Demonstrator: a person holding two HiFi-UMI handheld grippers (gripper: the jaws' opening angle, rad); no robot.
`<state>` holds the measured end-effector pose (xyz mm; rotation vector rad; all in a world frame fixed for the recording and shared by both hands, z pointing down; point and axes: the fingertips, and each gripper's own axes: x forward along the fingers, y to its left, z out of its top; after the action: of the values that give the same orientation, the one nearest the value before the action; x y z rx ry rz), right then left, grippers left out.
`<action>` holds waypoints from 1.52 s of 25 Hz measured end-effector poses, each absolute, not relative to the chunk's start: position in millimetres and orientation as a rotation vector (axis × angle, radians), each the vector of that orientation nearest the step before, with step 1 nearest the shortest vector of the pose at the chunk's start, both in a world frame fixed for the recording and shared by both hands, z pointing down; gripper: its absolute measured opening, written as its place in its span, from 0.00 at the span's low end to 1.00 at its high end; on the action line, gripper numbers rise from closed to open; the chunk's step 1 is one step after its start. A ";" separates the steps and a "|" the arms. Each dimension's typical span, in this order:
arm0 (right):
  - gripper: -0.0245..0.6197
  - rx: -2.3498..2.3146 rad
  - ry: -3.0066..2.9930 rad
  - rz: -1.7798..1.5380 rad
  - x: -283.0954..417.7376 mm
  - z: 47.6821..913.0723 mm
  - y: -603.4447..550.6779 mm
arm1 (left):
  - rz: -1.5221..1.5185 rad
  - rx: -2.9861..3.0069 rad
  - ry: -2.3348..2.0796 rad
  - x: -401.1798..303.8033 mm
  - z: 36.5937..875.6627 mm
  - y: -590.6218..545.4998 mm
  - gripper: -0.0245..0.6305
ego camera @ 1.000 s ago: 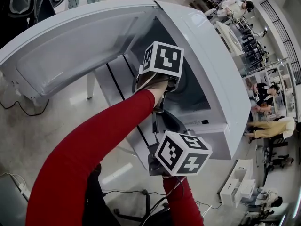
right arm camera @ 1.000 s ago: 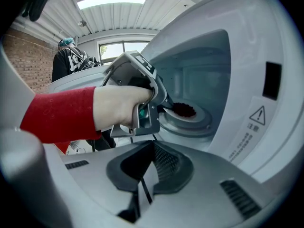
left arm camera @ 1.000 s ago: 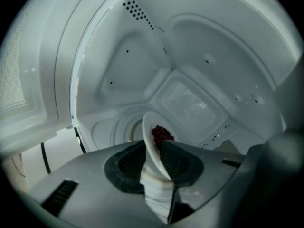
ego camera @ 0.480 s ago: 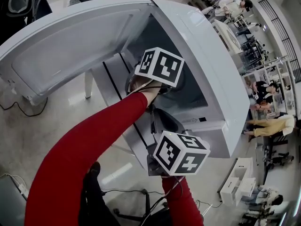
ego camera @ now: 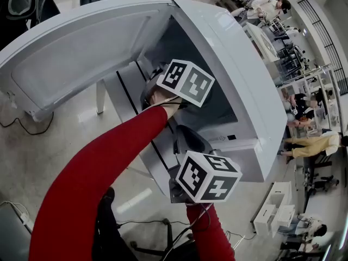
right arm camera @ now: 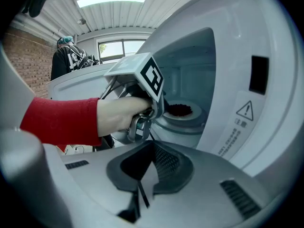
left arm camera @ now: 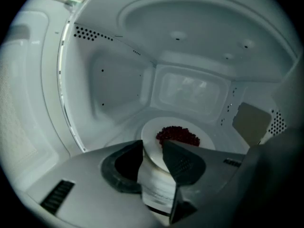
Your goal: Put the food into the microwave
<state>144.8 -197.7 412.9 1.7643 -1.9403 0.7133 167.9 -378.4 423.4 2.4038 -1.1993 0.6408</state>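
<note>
The white microwave (ego camera: 247,86) stands with its door (ego camera: 81,53) swung wide to the left. Inside, a white plate (left arm camera: 153,134) with a heap of dark red food (left arm camera: 178,136) rests on the cavity floor. My left gripper (left arm camera: 153,161) reaches into the cavity; its jaws have just been opening and now stand open. The plate's near rim lies in the gap between them, free of the pads. In the right gripper view the food (right arm camera: 179,110) shows past the left hand. My right gripper (right arm camera: 144,177) hangs shut and empty outside the front of the oven, below the left one.
The cavity walls and ceiling close in around the left gripper. The microwave's control panel (right arm camera: 259,75) with its warning label (right arm camera: 245,110) is to the right of the opening. Cables (ego camera: 22,126) lie on the floor at left. People and desks (ego camera: 304,107) are at the far right.
The left gripper's marker cube has rolled and shifted slightly at the cavity mouth. The right gripper has stayed where it was.
</note>
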 end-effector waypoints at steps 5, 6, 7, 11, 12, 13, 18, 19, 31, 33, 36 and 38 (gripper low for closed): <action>0.06 1.764 -1.940 0.715 148.0 410.2 -196.6 | 0.644 2.428 -1.219 169.0 421.0 -378.2 0.24; 0.06 1.764 -1.940 0.716 147.8 410.4 -196.8 | 0.640 2.426 -1.215 168.6 420.8 -378.6 0.24; 0.06 1.764 -1.940 0.717 147.5 411.0 -196.8 | 0.636 2.426 -1.208 168.3 421.0 -378.8 0.24; 0.06 1.764 -1.942 0.719 142.4 414.8 -197.7 | 0.589 2.432 -1.151 163.1 418.3 -378.1 0.24; 0.06 1.763 -1.945 0.719 139.9 415.5 -198.3 | 0.571 2.441 -1.142 159.6 414.3 -377.9 0.24; 0.06 1.764 -1.950 0.718 137.2 415.8 -199.2 | 0.554 2.455 -1.136 155.2 409.2 -377.7 0.21; 0.06 1.762 -1.985 0.698 123.4 410.3 -206.9 | 0.483 2.473 -1.107 121.6 391.3 -372.9 0.07; 0.06 1.757 -1.995 0.690 120.5 406.7 -207.6 | 0.464 2.463 -1.093 113.7 389.6 -369.5 0.06; 0.06 1.800 -2.230 0.705 94.1 323.1 -177.8 | 0.165 2.461 -0.661 83.0 330.8 -268.4 0.05; 0.06 1.814 -2.273 0.709 92.9 309.6 -166.2 | 0.129 2.454 -0.622 76.0 321.3 -248.2 0.05; 0.06 1.848 -2.338 0.717 90.9 290.6 -148.5 | 0.086 2.450 -0.577 65.6 306.7 -220.4 0.05; 0.06 1.861 -2.380 0.715 88.9 278.6 -135.0 | 0.073 2.465 -0.559 58.8 297.5 -201.4 0.05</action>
<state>88.9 -135.0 278.6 1.8606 -2.3802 0.7146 58.8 -201.4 297.5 2.4648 -0.5592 0.0728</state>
